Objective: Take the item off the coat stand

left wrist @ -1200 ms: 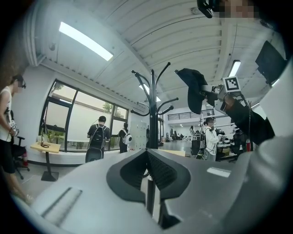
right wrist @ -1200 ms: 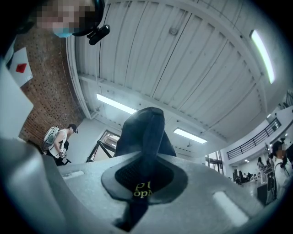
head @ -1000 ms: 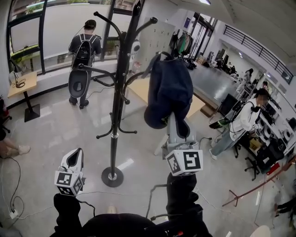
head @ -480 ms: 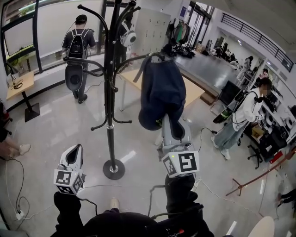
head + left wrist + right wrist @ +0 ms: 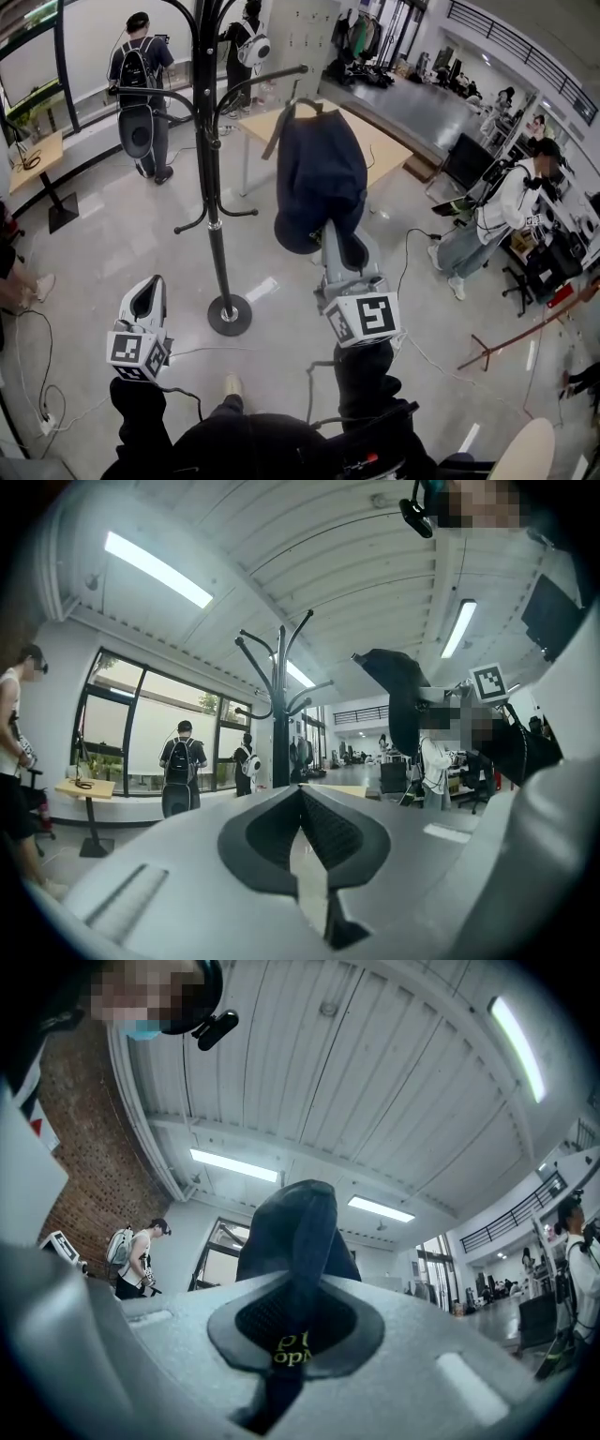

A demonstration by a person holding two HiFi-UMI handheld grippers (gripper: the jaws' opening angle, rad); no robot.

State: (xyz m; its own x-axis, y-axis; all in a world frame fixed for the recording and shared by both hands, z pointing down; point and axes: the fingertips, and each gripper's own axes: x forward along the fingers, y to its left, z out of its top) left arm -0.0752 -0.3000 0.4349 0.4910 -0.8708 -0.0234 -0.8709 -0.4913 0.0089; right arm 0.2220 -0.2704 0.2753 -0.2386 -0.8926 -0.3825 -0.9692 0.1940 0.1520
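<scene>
While pinched by a fold of its dark cloth, hangs in mid-air as a navy bag (image 5: 319,178), bulging above the right gripper (image 5: 334,234) and sagging down over its tips. Topped by a grey-brown strap (image 5: 278,131), just below the end of one curved arm of the coat stand (image 5: 210,187), with no contact visible between the two. Seen along the right gripper: jaws clamped tight on the cloth, a strip with yellow lettering caught between the pads, too cut off to read, the bulk of the bag rising straight ahead against the ceiling. Lower and to the left, near the stand's round base: the left gripper (image 5: 150,286), jaws closed tip to tip with nothing between them, pointing toward the stand and well apart from the bag. Behind the bag, a wooden table (image 5: 389,155). Farther back by the windows, a person with a backpack (image 5: 141,70), facing away. Off to the right, a person in a white top (image 5: 511,202) near desks. Underneath everything, a pale glossy floor (image 5: 122,234), with loose cables (image 5: 33,375) trailing along its left edge.
</scene>
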